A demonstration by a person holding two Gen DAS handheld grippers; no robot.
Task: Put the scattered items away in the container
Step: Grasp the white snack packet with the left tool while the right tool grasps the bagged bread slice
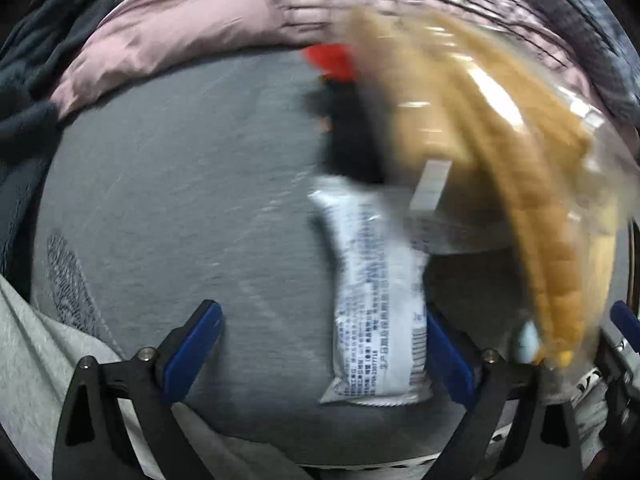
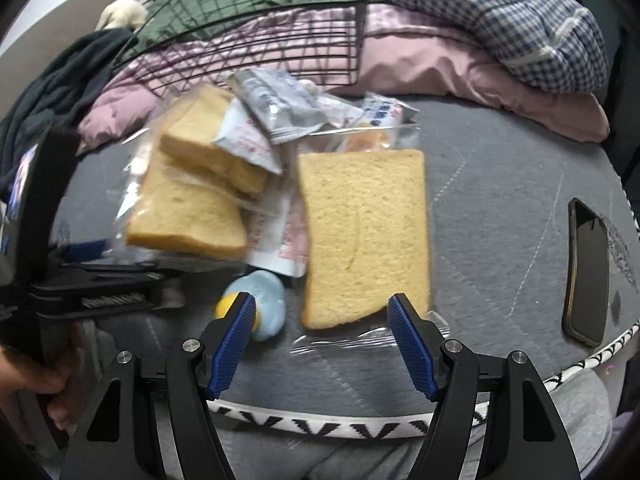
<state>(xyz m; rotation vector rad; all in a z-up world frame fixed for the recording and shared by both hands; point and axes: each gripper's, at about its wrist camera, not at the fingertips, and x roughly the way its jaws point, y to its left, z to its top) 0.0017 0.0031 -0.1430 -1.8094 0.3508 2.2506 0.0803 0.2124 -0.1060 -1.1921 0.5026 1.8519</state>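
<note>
Both open: right gripper (image 2: 322,340) spread just before the bagged bread slice (image 2: 364,236), left gripper (image 1: 324,344) beside white snack packet (image 1: 376,300).

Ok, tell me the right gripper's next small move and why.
Probably ease the right gripper forward and close on the near edge of the bagged bread slice. Its jaws are open and empty, the slice lies flat just ahead between them, and the wire basket sits beyond the pile.
</note>
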